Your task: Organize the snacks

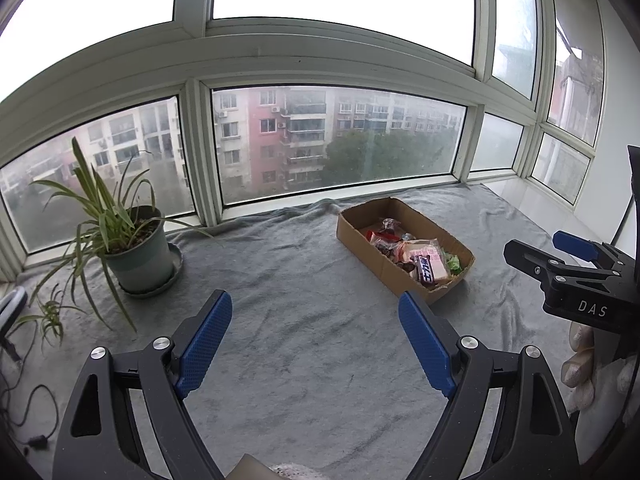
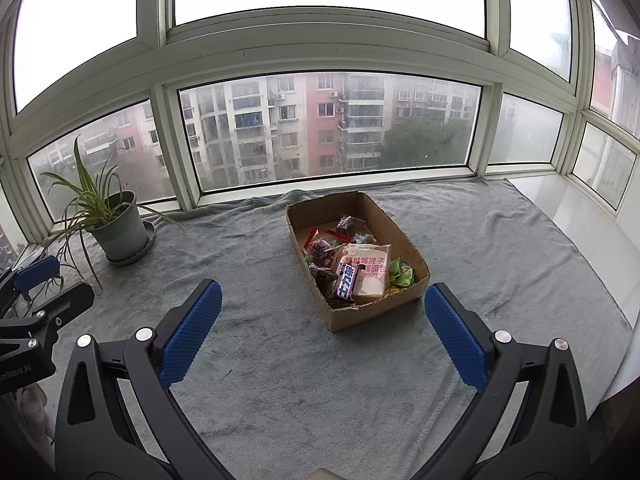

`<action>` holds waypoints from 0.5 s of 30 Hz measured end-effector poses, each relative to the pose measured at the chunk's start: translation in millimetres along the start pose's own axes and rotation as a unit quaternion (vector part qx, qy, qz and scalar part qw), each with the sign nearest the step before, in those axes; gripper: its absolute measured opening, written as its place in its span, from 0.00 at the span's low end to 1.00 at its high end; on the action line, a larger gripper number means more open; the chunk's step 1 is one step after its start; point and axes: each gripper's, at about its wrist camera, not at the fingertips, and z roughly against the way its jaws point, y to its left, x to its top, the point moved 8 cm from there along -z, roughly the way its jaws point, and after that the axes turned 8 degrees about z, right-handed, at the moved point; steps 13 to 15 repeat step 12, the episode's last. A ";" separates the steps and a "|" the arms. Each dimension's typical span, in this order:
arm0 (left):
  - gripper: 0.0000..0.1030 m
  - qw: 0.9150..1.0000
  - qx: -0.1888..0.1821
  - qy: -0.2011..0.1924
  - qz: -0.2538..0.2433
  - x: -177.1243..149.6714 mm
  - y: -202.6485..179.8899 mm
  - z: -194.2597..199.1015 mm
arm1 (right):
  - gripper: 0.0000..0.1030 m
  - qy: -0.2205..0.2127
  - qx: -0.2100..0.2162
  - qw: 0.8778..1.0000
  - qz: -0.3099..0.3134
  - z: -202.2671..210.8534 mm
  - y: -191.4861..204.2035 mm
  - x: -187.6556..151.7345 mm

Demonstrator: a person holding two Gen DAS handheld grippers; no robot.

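A wide bay window point(image 2: 320, 128) curves around the far side of the ledge, its frame meeting the surface along the whole back edge. A grey blanket point(image 2: 256, 360) covers most of the ledge, rumpled along the window side; to the right it ends in a straight edge, and a bare white sill point(image 2: 576, 220) runs beyond it to the corner panes. The broad middle and near part of the blanket lies bare, giving room on every side of the box except toward the window.

A potted plant point(image 1: 136, 252) stands on a saucer at the far left, near the glass, its long leaves drooping over the blanket and well apart from the box.

The cardboard box point(image 2: 384, 312) sits on the blanket right of centre, set at an angle, its far corner close to the window frame. The snacks point(image 2: 352, 264) all lie inside it: a pale bread pack, a dark chocolate bar leaning on it, green wrappers in the near right corner and small sweets toward the back.

The left gripper point(image 1: 316, 340) hovers over bare blanket with its blue pads wide apart, nothing between them. The right gripper point(image 2: 324, 332) hangs just short of the box's near end, pads likewise spread and holding nothing. A gloved hand point(image 1: 588, 364) grips its handle.
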 end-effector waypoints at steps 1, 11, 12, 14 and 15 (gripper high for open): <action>0.83 1.000 0.000 0.000 0.000 -0.1 -0.1 -0.6 | 1.00 0.000 0.000 1.000 0.000 -0.6 0.5 0.0; 0.83 1.000 0.004 0.003 0.003 -0.8 1.8 -4.5 | 1.00 0.004 0.001 1.000 0.001 -3.8 5.1 -4.3; 0.83 1.000 0.004 0.003 0.003 -0.7 1.9 -4.8 | 1.00 0.004 0.002 1.000 0.001 -4.0 5.2 -4.3; 0.83 1.000 0.004 0.003 0.003 -0.7 1.9 -4.8 | 1.00 0.004 0.002 1.000 0.001 -4.0 5.2 -4.3; 0.83 1.000 0.004 0.003 0.003 -0.7 1.9 -4.8 | 1.00 0.004 0.002 1.000 0.001 -4.0 5.2 -4.3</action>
